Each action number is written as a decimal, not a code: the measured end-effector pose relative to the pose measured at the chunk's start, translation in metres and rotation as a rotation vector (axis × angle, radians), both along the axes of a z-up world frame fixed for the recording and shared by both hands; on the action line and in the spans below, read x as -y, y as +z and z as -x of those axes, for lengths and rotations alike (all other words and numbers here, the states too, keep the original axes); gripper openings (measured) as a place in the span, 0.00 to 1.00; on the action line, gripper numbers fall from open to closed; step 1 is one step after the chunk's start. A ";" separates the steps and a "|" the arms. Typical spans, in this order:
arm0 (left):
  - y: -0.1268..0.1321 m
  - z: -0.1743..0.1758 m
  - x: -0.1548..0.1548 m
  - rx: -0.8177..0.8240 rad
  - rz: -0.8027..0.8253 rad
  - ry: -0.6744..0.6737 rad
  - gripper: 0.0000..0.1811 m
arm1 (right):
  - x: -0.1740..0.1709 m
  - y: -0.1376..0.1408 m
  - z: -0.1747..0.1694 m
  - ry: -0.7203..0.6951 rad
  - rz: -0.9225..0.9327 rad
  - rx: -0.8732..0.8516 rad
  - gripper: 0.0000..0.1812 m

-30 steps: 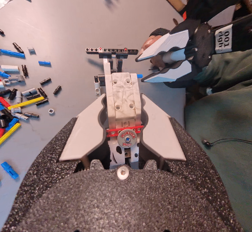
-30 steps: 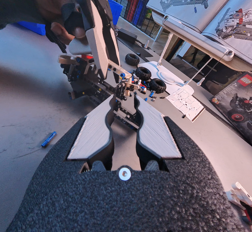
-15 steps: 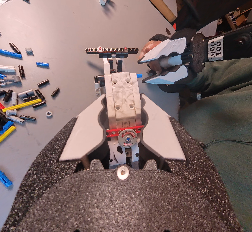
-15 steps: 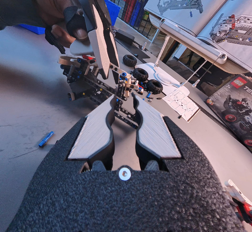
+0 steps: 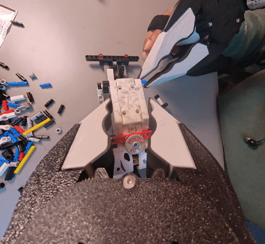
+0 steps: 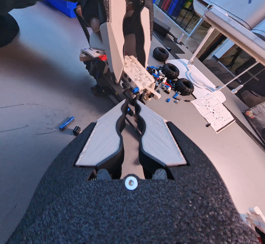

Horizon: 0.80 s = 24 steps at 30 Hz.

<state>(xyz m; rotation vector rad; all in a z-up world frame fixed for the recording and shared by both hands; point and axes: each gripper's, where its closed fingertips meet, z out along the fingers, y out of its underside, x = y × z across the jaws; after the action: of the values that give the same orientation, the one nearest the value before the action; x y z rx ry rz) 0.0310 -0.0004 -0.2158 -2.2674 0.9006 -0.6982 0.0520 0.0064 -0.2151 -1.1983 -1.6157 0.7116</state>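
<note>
Two grippers at one toy truck model (image 5: 126, 92): the left gripper (image 5: 129, 100) is clamped across the model's white hood. The right gripper (image 6: 131, 101) has closed in from the model's right, jaws a narrow slit and apparently empty, with tips now at the blue pin (image 5: 143, 81) on the model's side.

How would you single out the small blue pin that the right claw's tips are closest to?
Start from the white-and-grey brick model clamped in the left claw over the grey table. At the far right corner of its marbled top panel, a short blue pin juts sideways, between the right claw's tips. Unlike the loose blue pins on the table, it is plugged into the model.
</note>
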 end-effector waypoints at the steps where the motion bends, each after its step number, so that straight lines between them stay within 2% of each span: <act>1: 0.001 0.000 0.000 -0.004 -0.006 0.001 0.27 | 0.001 -0.002 0.000 0.007 -0.007 0.011 0.04; 12: 0.013 0.004 -0.001 -0.014 -0.057 0.018 0.27 | 0.008 -0.008 0.001 0.030 -0.006 0.033 0.04; 15: 0.018 0.003 -0.003 -0.006 -0.087 0.025 0.27 | -0.002 0.006 0.000 -0.011 0.000 -0.032 0.04; 17: 0.023 0.004 -0.006 0.001 -0.114 0.039 0.27 | -0.033 0.027 -0.010 -0.115 -0.005 -0.102 0.06; 20: 0.031 0.008 -0.006 0.007 -0.148 0.052 0.27 | -0.115 0.048 -0.055 -0.337 -0.058 -0.094 0.09; 22: 0.035 0.012 -0.007 -0.009 -0.172 0.064 0.27 | -0.156 0.041 -0.090 -0.397 -0.026 0.028 0.11; 24: 0.038 0.015 -0.008 -0.012 -0.188 0.070 0.27 | -0.188 0.017 -0.121 -0.420 0.000 0.223 0.17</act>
<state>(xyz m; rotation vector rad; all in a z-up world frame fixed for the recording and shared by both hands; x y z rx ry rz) 0.0162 0.0071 -0.1777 -2.1276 0.8511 -0.5456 0.1727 0.1945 -0.1984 -1.5974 -1.4681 0.3179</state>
